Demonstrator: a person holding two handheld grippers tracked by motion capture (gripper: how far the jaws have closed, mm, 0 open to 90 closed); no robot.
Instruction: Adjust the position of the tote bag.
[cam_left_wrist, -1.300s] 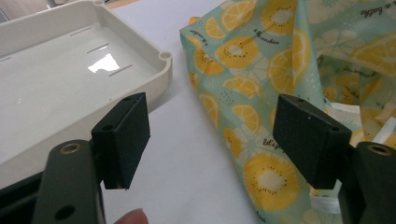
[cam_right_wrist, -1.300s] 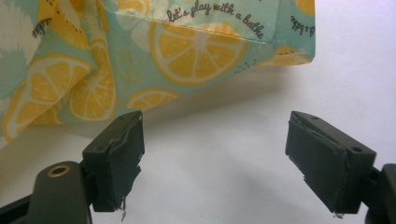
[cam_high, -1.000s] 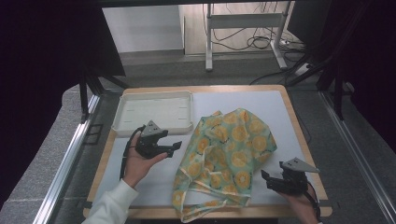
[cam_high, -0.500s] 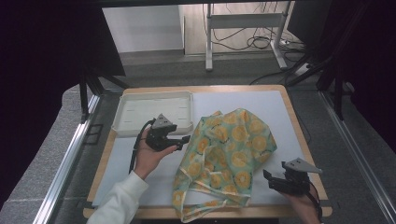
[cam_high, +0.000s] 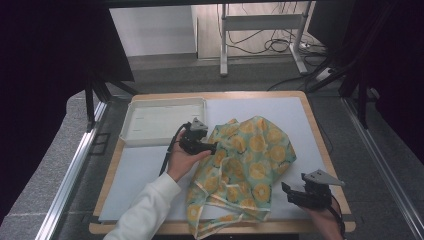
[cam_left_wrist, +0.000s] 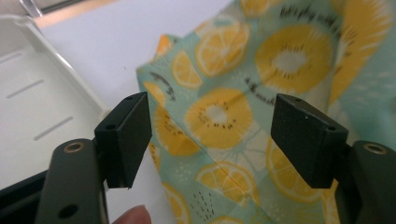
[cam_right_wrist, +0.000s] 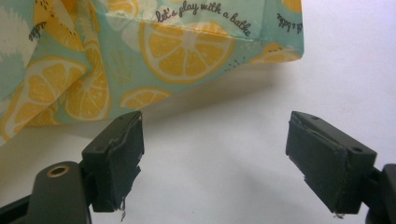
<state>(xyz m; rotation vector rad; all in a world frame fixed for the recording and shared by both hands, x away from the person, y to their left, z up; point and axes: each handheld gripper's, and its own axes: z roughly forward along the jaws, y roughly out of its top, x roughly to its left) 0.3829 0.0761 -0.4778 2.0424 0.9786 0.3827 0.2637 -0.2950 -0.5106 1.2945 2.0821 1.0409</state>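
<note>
My left gripper (cam_high: 209, 147) has jaws wide apart, nothing pinched, tips at the left edge of the crumpled mint-green cloth with orange citrus print (cam_high: 247, 165). Cloth lies on the white mat (cam_high: 140, 170) over the bench, right of centre, reaching the near edge. Right gripper (cam_high: 290, 192) is open too, just short of the cloth's near right edge. White plastic tray (cam_high: 162, 121) sits at the far left corner.
</note>
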